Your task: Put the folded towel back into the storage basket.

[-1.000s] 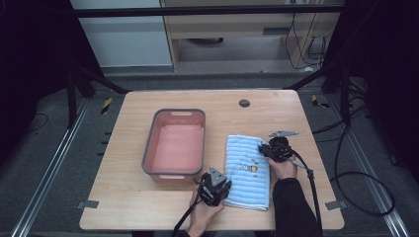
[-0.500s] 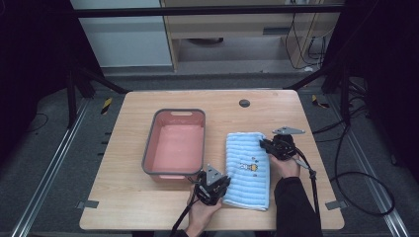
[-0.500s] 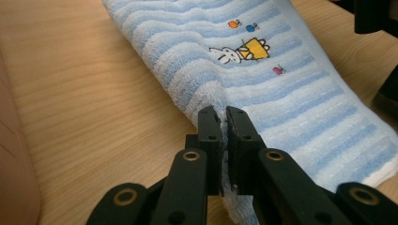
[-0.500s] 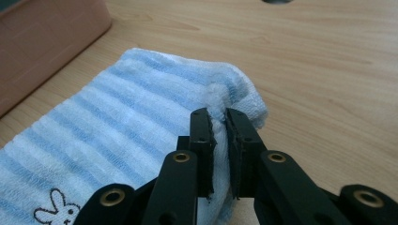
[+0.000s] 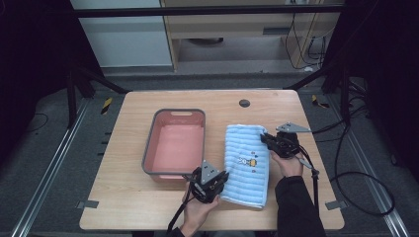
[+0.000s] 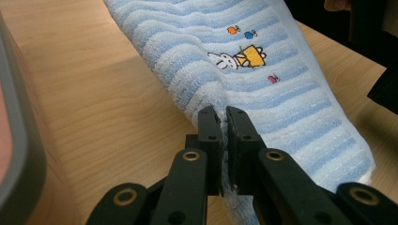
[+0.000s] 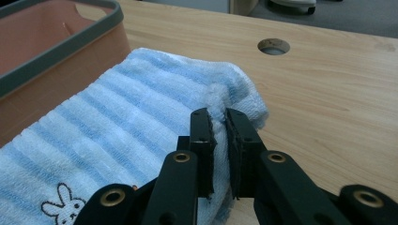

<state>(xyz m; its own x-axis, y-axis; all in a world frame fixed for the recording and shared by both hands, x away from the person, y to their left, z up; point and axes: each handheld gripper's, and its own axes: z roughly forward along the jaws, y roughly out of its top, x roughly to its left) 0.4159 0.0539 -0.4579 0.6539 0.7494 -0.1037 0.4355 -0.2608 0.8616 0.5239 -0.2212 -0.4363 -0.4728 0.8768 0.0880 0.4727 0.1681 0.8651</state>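
A light blue striped towel [image 5: 246, 163] with a small rabbit picture [image 6: 237, 58] lies folded on the wooden table, right of a pink bin. My left gripper [image 5: 220, 183] pinches the towel's near left edge; in the left gripper view its jaws [image 6: 224, 119] are shut on a raised fold of terry cloth. My right gripper [image 5: 265, 140] holds the far right edge, and in the right gripper view its jaws [image 7: 219, 123] are shut on the towel's [image 7: 117, 126] bunched corner.
A pink bin with a grey rim [image 5: 149, 148] stands empty left of the towel; its wall [image 7: 70, 42] is close by in the right gripper view. A round cable hole [image 5: 244, 103] sits near the table's far edge. Cables trail off to the right.
The left gripper has shifted slightly right along the near edge to the towel's corner. The right gripper has stayed on the far right edge. The towel lies much as before.
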